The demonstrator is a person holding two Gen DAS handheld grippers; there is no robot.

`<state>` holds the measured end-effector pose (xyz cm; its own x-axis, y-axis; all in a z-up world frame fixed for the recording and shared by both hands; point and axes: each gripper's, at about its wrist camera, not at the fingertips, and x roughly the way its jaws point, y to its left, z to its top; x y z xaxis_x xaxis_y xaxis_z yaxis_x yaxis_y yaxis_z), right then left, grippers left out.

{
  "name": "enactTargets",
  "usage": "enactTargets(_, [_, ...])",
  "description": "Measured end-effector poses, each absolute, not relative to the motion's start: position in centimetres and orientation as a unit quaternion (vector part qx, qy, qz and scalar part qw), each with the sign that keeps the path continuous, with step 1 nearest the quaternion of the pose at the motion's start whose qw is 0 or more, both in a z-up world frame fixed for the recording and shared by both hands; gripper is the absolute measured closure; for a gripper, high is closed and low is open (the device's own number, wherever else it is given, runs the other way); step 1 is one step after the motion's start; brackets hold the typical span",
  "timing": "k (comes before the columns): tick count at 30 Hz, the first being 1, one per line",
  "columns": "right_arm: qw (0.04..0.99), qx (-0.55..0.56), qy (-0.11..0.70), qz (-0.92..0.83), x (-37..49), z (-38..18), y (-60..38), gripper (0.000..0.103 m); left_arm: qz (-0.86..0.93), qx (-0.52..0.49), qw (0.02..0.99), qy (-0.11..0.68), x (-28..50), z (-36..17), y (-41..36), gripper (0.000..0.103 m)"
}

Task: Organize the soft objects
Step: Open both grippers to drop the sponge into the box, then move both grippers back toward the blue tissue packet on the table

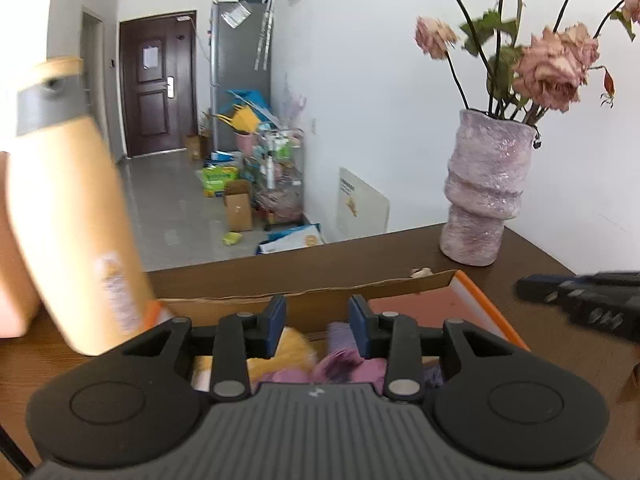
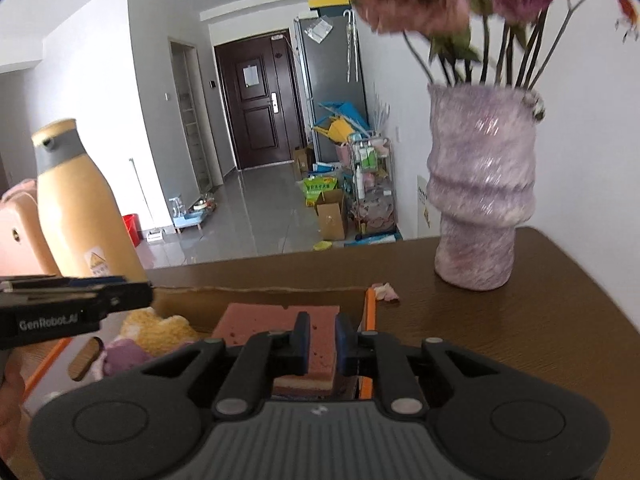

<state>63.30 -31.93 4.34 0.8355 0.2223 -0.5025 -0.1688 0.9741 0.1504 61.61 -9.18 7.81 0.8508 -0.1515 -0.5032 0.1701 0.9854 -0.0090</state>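
A cardboard box (image 1: pixel 320 298) with orange edges sits on the brown table. In it lie a yellow fluffy toy (image 2: pixel 158 332), a purple plush (image 2: pixel 124 354) and a pink layered sponge (image 2: pixel 276 320). My left gripper (image 1: pixel 317 326) is open above the box, over the yellow and purple plush (image 1: pixel 348 368); nothing is between its pads. My right gripper (image 2: pixel 322 342) is shut on the pink sponge's near edge, over the box's right side. It shows at the right in the left wrist view (image 1: pixel 580 300). The left gripper shows at the left in the right wrist view (image 2: pixel 76 304).
A tan bottle (image 2: pixel 80 208) with a grey band stands left of the box. A purple vase (image 2: pixel 480 188) of dried flowers stands at the back right of the table (image 2: pixel 520 340). A small pink scrap (image 2: pixel 384 291) lies behind the box. A pink case (image 2: pixel 20 232) is at far left.
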Motion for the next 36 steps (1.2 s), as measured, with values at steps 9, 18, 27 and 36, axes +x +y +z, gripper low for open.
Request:
enactTargets(9, [0.965, 0.023, 0.241, 0.101, 54.9, 9.5, -32.3, 0.076, -0.025, 0.017, 0.977, 0.212, 51.3, 11.1, -4.5, 0.016])
enactTargets(18, [0.981, 0.008, 0.159, 0.112, 43.2, 11.6, -31.3, 0.013, 0.000, 0.015, 0.987, 0.161, 39.5, 11.5, -2.4, 0.000])
enactTargets(27, [0.986, 0.029, 0.116, 0.113, 33.1, 10.0, -29.8, 0.012, 0.003, 0.006, 0.991, 0.131, 30.2, 9.5, -1.2, 0.000])
enactTargets(36, [0.988, 0.009, 0.105, 0.112, 24.7, 7.1, -28.1, 0.011, 0.000, -0.039, 0.988, 0.148, 21.8, 6.6, 0.4, 0.000])
